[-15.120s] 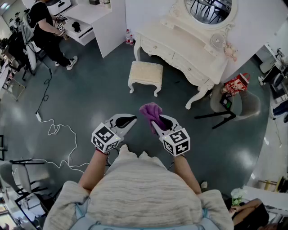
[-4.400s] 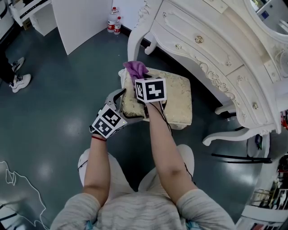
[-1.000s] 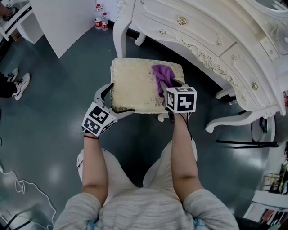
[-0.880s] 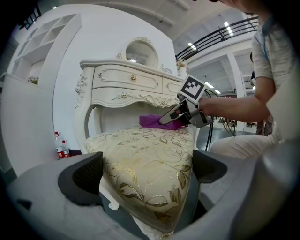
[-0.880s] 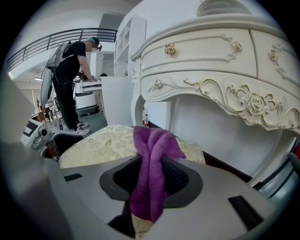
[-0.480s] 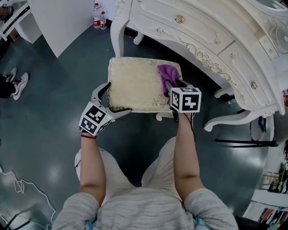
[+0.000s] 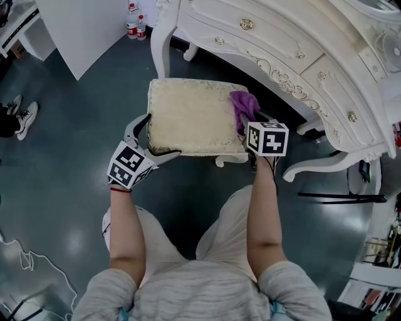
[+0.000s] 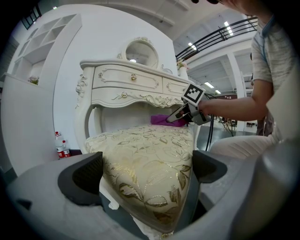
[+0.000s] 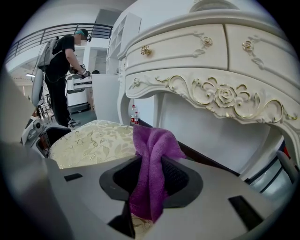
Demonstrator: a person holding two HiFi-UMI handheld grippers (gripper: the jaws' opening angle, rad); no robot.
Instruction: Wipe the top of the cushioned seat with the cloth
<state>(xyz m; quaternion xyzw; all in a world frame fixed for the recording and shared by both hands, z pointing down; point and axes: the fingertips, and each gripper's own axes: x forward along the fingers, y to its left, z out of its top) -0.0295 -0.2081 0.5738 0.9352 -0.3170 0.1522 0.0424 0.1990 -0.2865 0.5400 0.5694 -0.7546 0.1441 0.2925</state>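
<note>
The stool's cream, gold-leaf cushioned seat [image 7: 191, 116] stands in front of me. A purple cloth [image 7: 244, 105] lies at the seat's far right edge, and my right gripper [image 7: 249, 122] is shut on it. In the right gripper view the cloth [image 9: 152, 145] hangs pinched between the jaws of that gripper [image 9: 150, 180], with the seat [image 9: 93, 140] to the left. My left gripper [image 7: 155, 139] is open and straddles the seat's near left corner. In the left gripper view, that corner [image 8: 150, 150] fills the gap of the left gripper [image 8: 145, 171]; the cloth [image 8: 160, 119] shows far behind.
A white ornate dressing table [image 7: 282, 56] stands just beyond and right of the stool, one leg [image 7: 160, 50] near the seat's far left corner. Bottles [image 7: 133, 19] sit by a white cabinet [image 7: 75, 31]. A person [image 9: 61, 70] stands far off.
My right gripper has dragged the cloth to the right across the seat, out to its right edge. The left gripper has stayed at the near left corner.
</note>
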